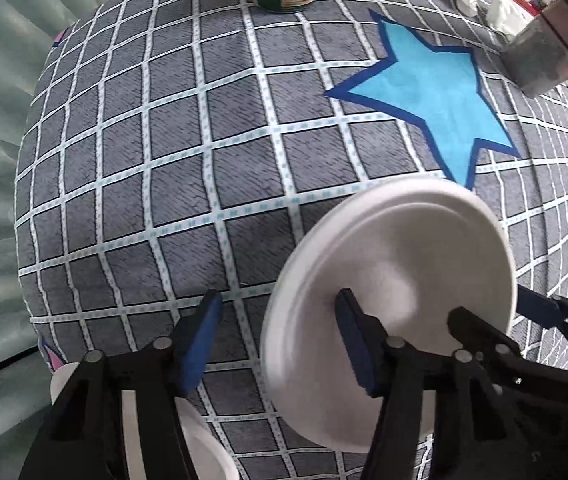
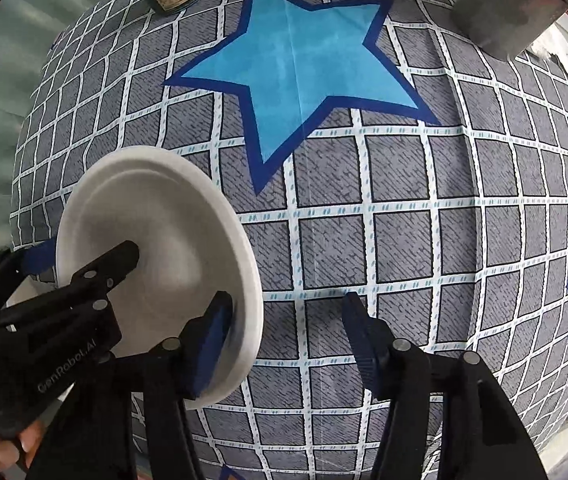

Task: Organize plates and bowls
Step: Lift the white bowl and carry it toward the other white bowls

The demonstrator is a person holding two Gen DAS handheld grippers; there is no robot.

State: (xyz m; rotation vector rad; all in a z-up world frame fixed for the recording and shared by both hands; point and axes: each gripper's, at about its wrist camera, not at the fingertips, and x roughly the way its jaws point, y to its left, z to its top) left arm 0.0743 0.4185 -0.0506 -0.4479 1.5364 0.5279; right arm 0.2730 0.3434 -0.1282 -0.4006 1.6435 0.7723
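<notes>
One plain white round plate (image 1: 396, 260) with a raised rim lies on the checked cloth (image 1: 164, 160) near the blue star (image 2: 304, 80); my left gripper (image 1: 280, 336) and right gripper (image 2: 288, 336) straddle its opposite rims, jaws half-wide and not pinching.

Pretty bright, even daylight, only soft shadows. Heavy fisheye warp bends the checked cloth (image 1: 204, 160) toward dark rounded corners. White plate (image 1: 396, 280) looks a bit motion-smeared at its rim, slightly washed out.
</notes>
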